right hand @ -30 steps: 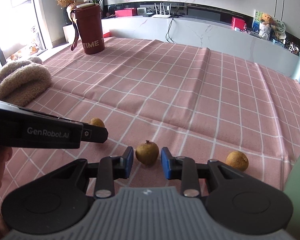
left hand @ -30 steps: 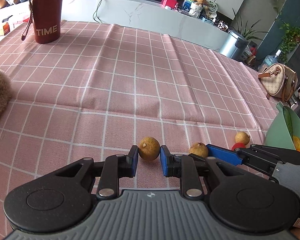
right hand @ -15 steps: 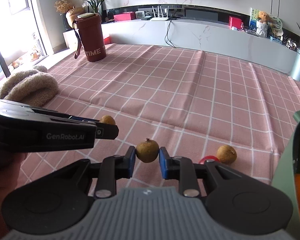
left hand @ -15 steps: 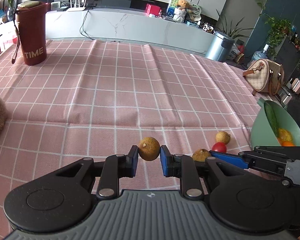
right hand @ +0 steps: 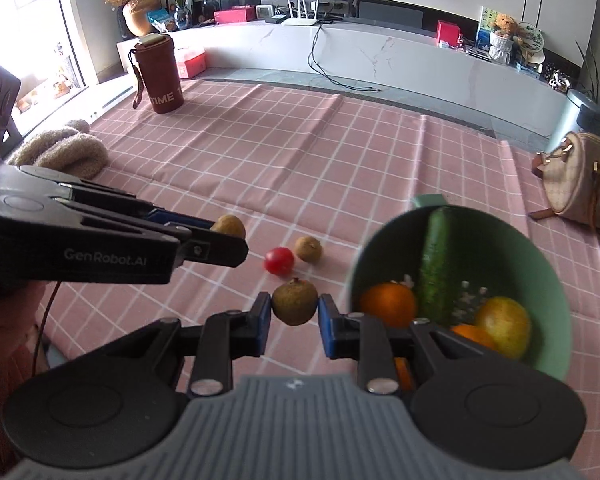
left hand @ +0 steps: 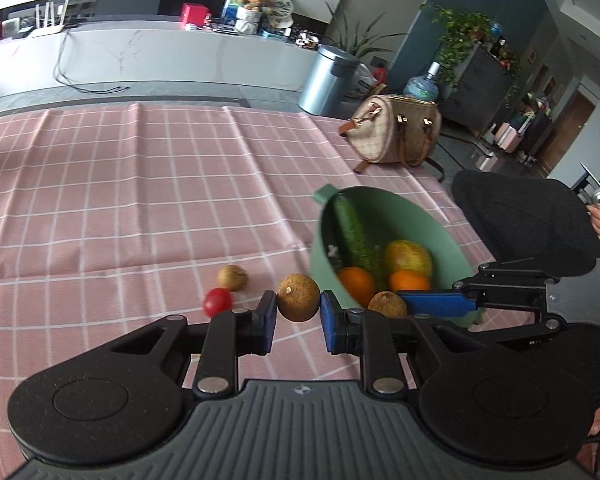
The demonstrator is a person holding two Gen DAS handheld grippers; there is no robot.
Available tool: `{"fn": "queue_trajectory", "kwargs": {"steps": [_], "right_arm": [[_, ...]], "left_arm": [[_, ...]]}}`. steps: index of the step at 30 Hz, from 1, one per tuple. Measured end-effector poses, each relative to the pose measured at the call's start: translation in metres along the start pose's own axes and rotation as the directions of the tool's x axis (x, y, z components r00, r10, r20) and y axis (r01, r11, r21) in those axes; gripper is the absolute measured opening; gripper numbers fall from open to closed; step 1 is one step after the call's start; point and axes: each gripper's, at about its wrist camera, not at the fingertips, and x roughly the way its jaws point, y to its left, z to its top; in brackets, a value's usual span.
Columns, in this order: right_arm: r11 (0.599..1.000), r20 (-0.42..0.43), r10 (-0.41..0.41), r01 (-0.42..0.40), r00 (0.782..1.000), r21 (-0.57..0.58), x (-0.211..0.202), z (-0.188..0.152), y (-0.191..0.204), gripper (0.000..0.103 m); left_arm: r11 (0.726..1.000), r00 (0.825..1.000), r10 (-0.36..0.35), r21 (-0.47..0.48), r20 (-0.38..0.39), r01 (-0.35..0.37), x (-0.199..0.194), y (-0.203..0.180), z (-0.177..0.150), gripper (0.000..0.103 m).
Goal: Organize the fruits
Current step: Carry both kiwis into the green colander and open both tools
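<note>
My left gripper (left hand: 298, 315) and right gripper (right hand: 294, 319) each clamp one brown fruit (left hand: 298, 298); next I must release them over the green bowl (right hand: 540, 248).

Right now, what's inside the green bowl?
In the green bowl: a cucumber leaning on the far wall, two oranges and a yellow-green fruit. The right gripper's own body covers the near bottom; anything there can't be seen.
</note>
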Motion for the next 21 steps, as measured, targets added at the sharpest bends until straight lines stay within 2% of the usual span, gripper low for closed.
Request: {"fn": "queue_trajectory", "kwargs": {"steps": [3,8,11,14,18,21], "right_arm": [[0.999,-0.037,-0.032,0.031,0.999,-0.009,-0.020,-0.005,-0.035,0.021],[0.997,-0.121,-0.071,0.069,0.990,-0.019,-0.029,-0.009,-0.087,0.021],[0.998,-0.172,-0.063,0.057,0.983,-0.040,-0.024,-0.009,-0.105,0.021],[0.998,-0.220,-0.051,0.041,0.974,-0.053,-0.015,-0.010,-0.117,0.021],[0.998,-0.311,-0.017,-0.003,0.950,-0.062,0.007,-0.011,-0.127,0.021],[0.994,-0.353,-0.002,-0.036,0.935,-0.101,0.018,-0.012,-0.131,0.021]], "left_arm": [[0.998,0.998,-0.044,0.031,-0.034,0.045,0.013,-0.027,0.011,0.026],[0.995,0.988,-0.093,0.013,-0.121,0.095,0.050,-0.057,0.024,0.026],[0.995,0.979,-0.100,0.009,-0.179,0.103,0.074,-0.066,0.025,0.026],[0.994,0.966,-0.081,0.047,-0.247,0.096,0.092,-0.077,0.025,0.026],[0.985,0.944,-0.106,0.097,-0.313,0.143,0.103,-0.087,0.026,0.026],[0.981,0.928,-0.074,0.142,-0.364,0.135,0.113,-0.093,0.028,0.026]]}}
